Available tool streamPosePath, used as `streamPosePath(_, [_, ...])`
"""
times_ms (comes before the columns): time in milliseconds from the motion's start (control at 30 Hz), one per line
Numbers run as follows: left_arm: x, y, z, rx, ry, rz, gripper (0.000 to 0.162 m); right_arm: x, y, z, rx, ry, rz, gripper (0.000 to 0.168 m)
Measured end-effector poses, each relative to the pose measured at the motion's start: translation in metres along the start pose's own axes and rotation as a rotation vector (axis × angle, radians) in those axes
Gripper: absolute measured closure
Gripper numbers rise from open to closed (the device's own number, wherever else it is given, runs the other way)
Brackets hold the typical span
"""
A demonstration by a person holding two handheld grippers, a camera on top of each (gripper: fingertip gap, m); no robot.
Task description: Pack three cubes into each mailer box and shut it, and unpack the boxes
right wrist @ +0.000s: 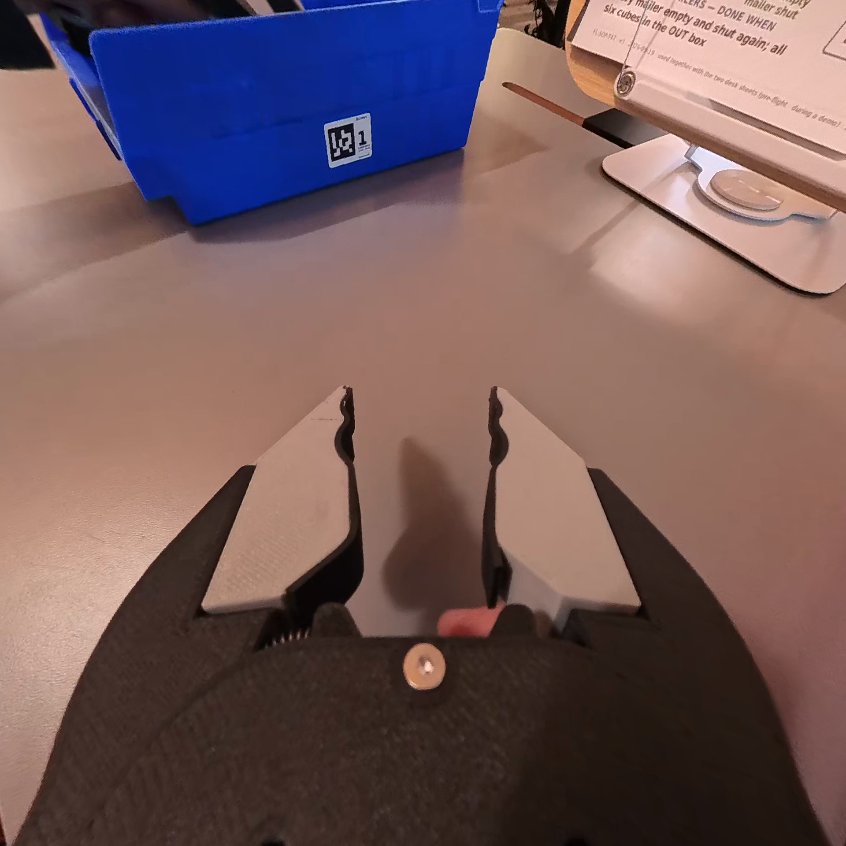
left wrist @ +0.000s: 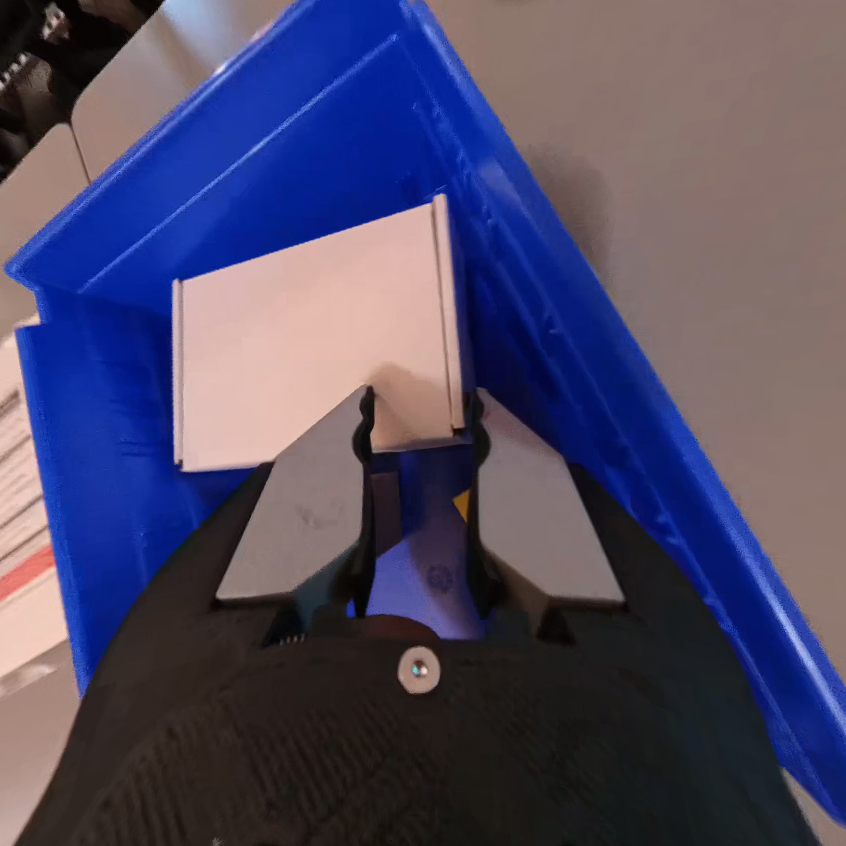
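Note:
In the left wrist view a shut white mailer box [left wrist: 311, 338] lies inside a blue bin [left wrist: 284, 151], against its right wall. My left gripper [left wrist: 421, 393] hangs over the mailer's near right corner with its jaws apart. One fingertip is over the lid and the other is beside the mailer's right side. A small yellow piece [left wrist: 462, 503] shows on the bin floor between the fingers. No cubes are clearly visible. My right gripper [right wrist: 421, 393] is open and empty over bare table, well short of the blue bin [right wrist: 293, 114], which also shows in the right wrist view.
A grey table [right wrist: 458, 297] carries everything. The bin has a square black-and-white tag [right wrist: 348, 139] on its near wall. A stand with a printed sheet [right wrist: 714, 105] is at the right. Another printed sheet [left wrist: 18, 503] lies left of the bin. About 30 cm separates my left fingertips from my right.

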State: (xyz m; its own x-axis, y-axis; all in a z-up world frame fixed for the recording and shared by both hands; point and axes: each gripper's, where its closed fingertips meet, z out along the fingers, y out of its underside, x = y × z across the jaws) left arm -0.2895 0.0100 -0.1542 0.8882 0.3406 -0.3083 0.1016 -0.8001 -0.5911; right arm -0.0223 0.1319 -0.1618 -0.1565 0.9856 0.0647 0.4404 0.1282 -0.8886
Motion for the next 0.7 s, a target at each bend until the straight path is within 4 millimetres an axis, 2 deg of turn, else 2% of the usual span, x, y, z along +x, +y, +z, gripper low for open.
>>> streamPosePath(100, [0.004,-0.006,0.003,-0.004,-0.052,0.079,0.135,-0.001,0.000,0.000,0.002,0.003,-0.008,0.113])
streamPosePath(133, [0.007,-0.007,0.001,-0.006,-0.062,0.098,0.142,-0.001,0.000,0.000,0.002,0.003,-0.008,0.113])
streamPosePath(167, [0.012,-0.011,-0.003,0.003,-0.057,0.119,0.158,-0.001,0.000,-0.001,0.002,0.002,-0.006,0.113])
streamPosePath(267, [0.013,-0.007,-0.008,-0.038,-0.094,0.186,0.160,-0.002,0.000,-0.001,0.004,-0.002,-0.002,0.115])
streamPosePath(400, [0.012,-0.003,-0.016,-0.041,-0.044,0.156,0.160,-0.003,0.000,-0.001,0.004,-0.001,-0.007,0.116])
streamPosePath(567, [-0.004,-0.018,-0.043,-0.005,-0.090,0.189,0.161,-0.003,0.000,-0.002,0.008,-0.005,0.002,0.117])
streamPosePath(700, [-0.018,-0.037,-0.070,0.039,-0.155,0.204,0.162,-0.002,0.000,-0.001,0.005,-0.008,0.009,0.117])
